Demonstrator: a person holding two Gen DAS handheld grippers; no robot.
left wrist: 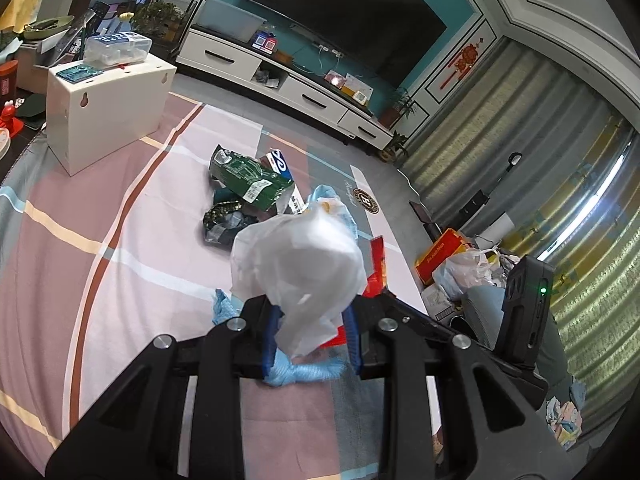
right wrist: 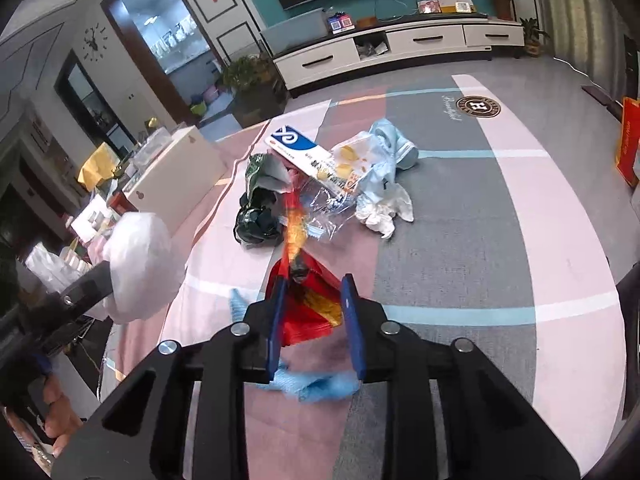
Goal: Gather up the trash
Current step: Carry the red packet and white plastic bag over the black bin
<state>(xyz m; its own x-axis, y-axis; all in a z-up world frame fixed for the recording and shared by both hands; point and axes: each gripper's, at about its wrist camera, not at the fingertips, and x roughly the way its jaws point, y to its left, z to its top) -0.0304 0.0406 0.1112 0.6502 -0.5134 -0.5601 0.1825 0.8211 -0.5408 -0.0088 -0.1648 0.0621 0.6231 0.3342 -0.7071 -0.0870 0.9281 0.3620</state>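
Note:
My left gripper [left wrist: 312, 320] is shut on a crumpled white plastic bag [left wrist: 298, 264] and holds it above the striped cloth; the bag also shows at the left of the right wrist view [right wrist: 140, 264]. My right gripper [right wrist: 314, 300] is shut on a red and yellow snack wrapper [right wrist: 308, 300], whose red edge shows in the left wrist view [left wrist: 376, 268]. A trash pile lies ahead: green packets [left wrist: 248, 180] [right wrist: 260, 216], a blue and white carton [right wrist: 300, 152], clear wrap, crumpled white tissue [right wrist: 380, 212] and pale blue cloth [right wrist: 392, 148]. A blue net [right wrist: 316, 386] lies under my fingers.
A white box [left wrist: 108, 108] with a clear container on top stands on the cloth [left wrist: 80, 280] at the left. A TV cabinet [right wrist: 400, 48] runs along the far wall. Bags and an orange box [left wrist: 444, 256] sit on the floor at the right.

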